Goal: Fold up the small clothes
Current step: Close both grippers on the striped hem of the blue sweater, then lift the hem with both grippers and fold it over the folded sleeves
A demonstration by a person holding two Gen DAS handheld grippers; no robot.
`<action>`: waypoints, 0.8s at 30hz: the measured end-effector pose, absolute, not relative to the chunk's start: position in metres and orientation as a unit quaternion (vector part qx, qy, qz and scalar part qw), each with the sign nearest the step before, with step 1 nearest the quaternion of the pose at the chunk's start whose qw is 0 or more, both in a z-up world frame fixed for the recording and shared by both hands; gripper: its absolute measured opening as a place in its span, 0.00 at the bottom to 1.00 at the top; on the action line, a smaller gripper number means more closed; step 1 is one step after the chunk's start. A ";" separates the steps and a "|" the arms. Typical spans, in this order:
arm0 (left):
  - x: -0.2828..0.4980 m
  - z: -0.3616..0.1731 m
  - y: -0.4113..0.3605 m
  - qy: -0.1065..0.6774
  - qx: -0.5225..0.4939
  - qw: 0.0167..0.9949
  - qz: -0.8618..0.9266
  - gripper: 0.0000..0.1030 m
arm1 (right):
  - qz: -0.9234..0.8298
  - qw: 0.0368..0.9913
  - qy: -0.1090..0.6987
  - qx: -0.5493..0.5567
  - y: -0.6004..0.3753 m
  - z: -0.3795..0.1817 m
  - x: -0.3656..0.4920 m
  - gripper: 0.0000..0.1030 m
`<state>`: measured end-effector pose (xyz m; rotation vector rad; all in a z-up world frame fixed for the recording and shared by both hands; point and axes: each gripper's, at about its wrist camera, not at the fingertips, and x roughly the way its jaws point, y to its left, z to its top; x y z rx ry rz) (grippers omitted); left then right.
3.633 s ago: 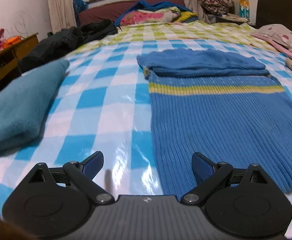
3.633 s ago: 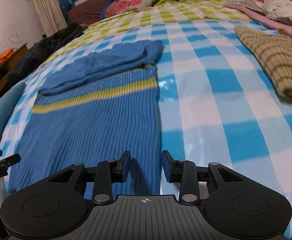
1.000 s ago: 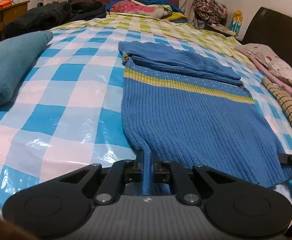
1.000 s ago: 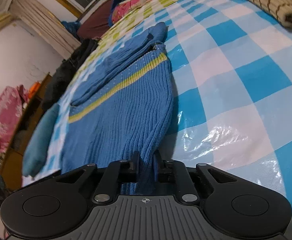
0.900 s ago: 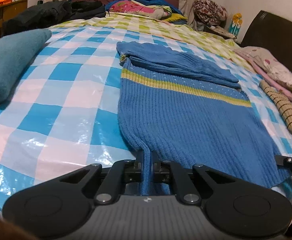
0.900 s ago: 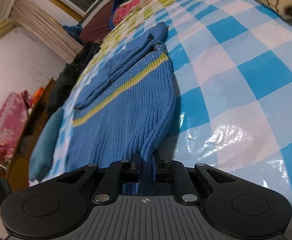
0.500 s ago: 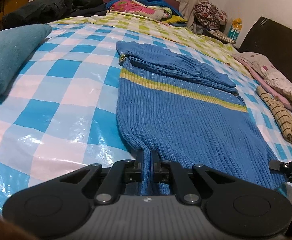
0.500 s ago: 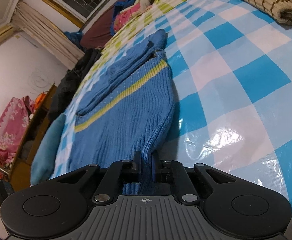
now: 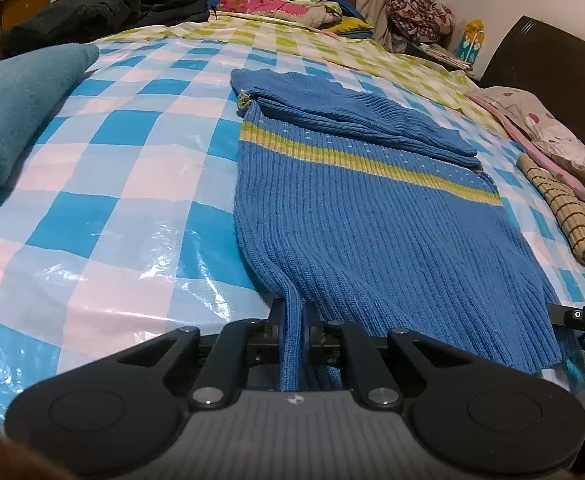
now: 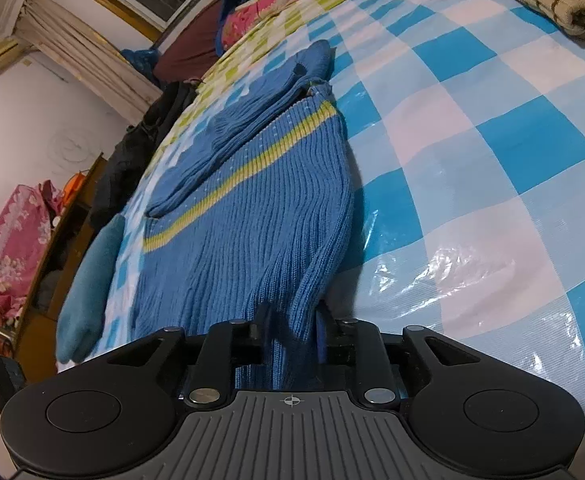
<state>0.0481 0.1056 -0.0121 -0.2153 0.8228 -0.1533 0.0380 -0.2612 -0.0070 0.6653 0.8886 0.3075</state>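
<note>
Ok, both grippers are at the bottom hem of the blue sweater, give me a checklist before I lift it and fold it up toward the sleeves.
1. Left gripper clamped on the blue sweater's hem: ok, the knit is pinched tight between its jaws.
2. Right gripper grip: not ok, its jaws are opening; the hem is between them, but with a gap beside the knit.
3. Sleeves folded across the top: ok.
4. Sweater body flat: not ok, it ripples near the right gripper.
5. Landing area free: ok, the teal pillow and the striped beige knit lie apart from the sweater.
6. Back layer of hem caught too: cannot tell.
</note>
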 end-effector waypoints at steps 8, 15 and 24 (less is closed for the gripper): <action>0.052 0.000 0.118 0.384 -0.188 0.898 -0.107 0.11 | 0.168 0.832 0.403 0.343 -0.259 -0.002 0.047 0.10; 0.073 0.022 0.122 0.342 -0.248 0.897 -0.133 0.11 | 0.198 0.819 0.345 0.413 -0.260 0.022 0.064 0.08; 0.113 0.055 0.128 0.296 -0.255 0.908 -0.151 0.10 | 0.221 0.823 0.286 0.438 -0.260 0.055 0.110 0.08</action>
